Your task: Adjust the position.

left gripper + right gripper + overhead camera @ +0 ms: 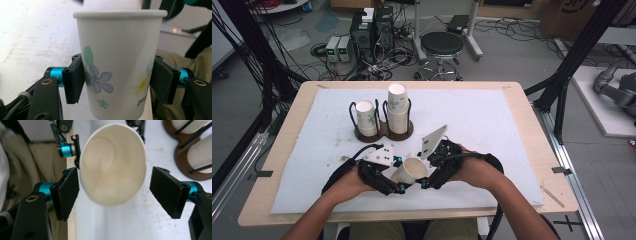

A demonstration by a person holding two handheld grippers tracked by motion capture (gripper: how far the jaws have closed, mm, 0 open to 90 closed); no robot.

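While you hold one paper cup between your two hands, these lines lay out the moment.

Step in hand: your left gripper (388,181) clamps a floral paper cup (410,171) by its side wall, one black pad on each flank, as the left gripper view shows (117,65). It looks like a handover from right to left, or one cup being pulled free of a stack.

Right gripper: your right gripper (428,172) has its pads set wider than the cup's rim. In the right gripper view the cup (112,167) sits mouth-on between them; the pad on the right stands clear, while the other is at the rim and I cannot tell whether it touches.

Where the cup is: near the front edge of the white mat (492,120), tilted, mouth toward your right hand.

Next move, as a judgement: draw the right gripper back off the rim, then carry the cup to the wire cup holder (382,131). Keep the left grip gentle; thin paper walls dent.

Around you: the holder's left bay holds a short stack of cups (366,117), the right bay a taller stack (397,107).

In the way: the holder's upright wire hoops and the tall stack's rim; approach from above.
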